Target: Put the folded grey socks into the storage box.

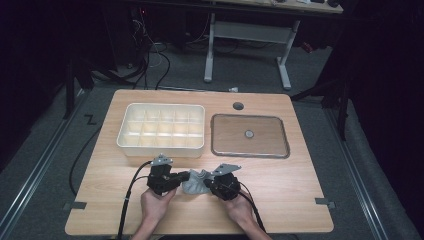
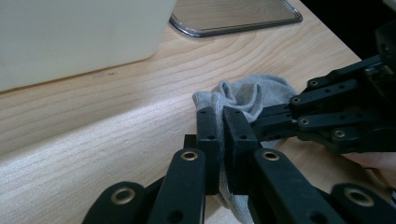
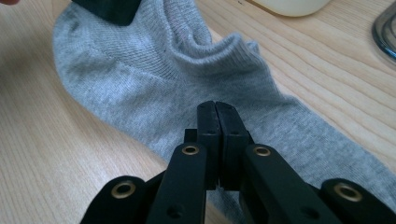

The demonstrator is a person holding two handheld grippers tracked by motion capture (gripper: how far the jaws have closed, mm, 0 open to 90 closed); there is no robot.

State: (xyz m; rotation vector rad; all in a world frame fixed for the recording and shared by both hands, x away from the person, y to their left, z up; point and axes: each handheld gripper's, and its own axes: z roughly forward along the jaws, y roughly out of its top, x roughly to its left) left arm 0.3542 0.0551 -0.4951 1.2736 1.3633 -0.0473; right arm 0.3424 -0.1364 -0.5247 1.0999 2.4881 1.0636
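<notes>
A grey ankle sock (image 1: 196,182) lies crumpled on the wooden table (image 1: 280,190) near its front edge, between my two grippers. My left gripper (image 1: 187,176) comes in from the left and is shut on the sock's left end. In the left gripper view its jaws (image 2: 222,116) pinch a fold of the sock (image 2: 247,93), and grey fabric shows between them. My right gripper (image 1: 206,187) meets the sock from the right. In the right gripper view its jaws (image 3: 216,109) are pressed together on the sock (image 3: 140,79). A hand holds each gripper.
A white box with several compartments (image 1: 162,127) stands behind the grippers at mid-left. To its right lies a shallow clear-rimmed tray (image 1: 272,150) with a small round piece (image 1: 249,134) at its centre. A round hole (image 1: 238,106) sits near the table's far edge.
</notes>
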